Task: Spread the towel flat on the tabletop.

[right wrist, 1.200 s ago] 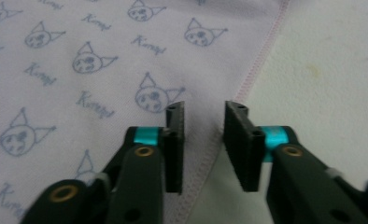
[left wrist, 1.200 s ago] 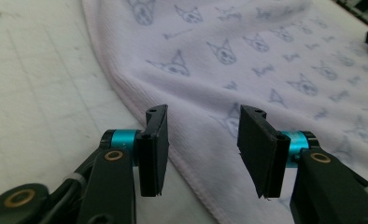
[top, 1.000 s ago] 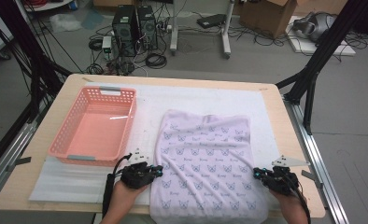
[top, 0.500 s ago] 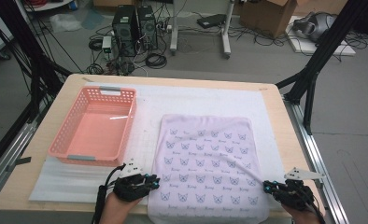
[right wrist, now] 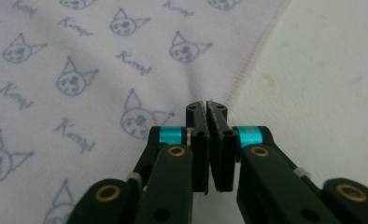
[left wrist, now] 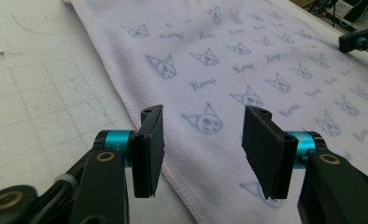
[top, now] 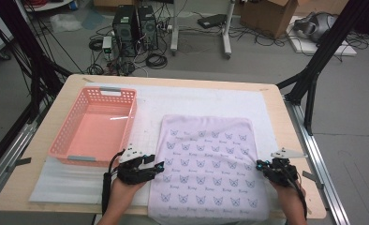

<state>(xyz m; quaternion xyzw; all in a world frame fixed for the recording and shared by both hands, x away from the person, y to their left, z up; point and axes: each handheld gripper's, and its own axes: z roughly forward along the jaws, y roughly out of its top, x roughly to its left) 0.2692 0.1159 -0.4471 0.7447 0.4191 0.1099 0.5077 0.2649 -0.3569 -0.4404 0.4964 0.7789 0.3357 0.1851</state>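
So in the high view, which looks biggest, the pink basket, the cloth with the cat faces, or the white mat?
1. White mat, the largest; it spreads under both of the others.
2. Cloth with the cat faces.
3. Pink basket, the smallest, though it sits farther from the camera than much of the cloth.

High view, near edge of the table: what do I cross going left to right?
Foam sheet → left claw, jaws apart at the cloth's left edge → lilac printed cloth → right claw, jaws together at the cloth's right edge → bare table edge.
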